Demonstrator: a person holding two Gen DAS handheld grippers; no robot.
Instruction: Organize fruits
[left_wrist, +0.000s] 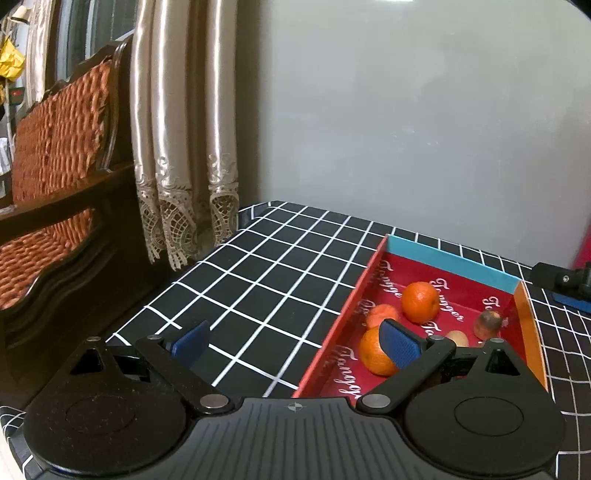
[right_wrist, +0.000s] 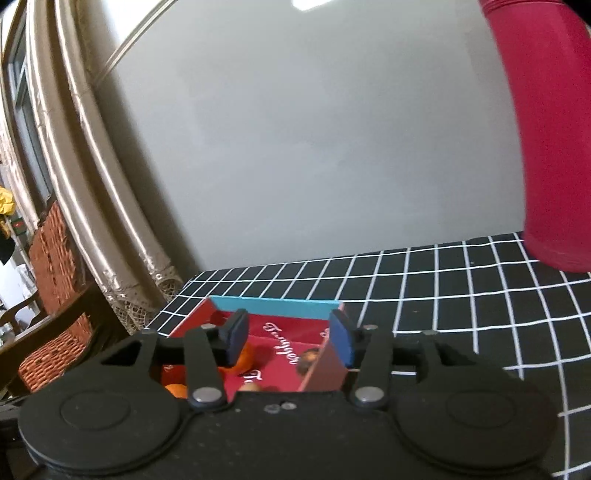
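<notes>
Right wrist view hides most fruit behind gripper body; right gripper (right_wrist: 291, 334) open, spread over red box (right_wrist: 273, 308), whose right wall sits by the right finger; left gripper (left_wrist: 297, 341) open, its right pad covering part of an orange (left_wrist: 375, 352) inside the box on checked tablecloth (left_wrist: 266, 273).

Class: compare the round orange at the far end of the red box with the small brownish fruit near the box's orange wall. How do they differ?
The round orange is bright, opaque orange; the small brownish fruit is dull pinkish-brown. The orange looks clearly larger. The orange sits mid-box; the brownish fruit lies near the orange side wall. Both rest loose inside the red cardboard box.
</notes>
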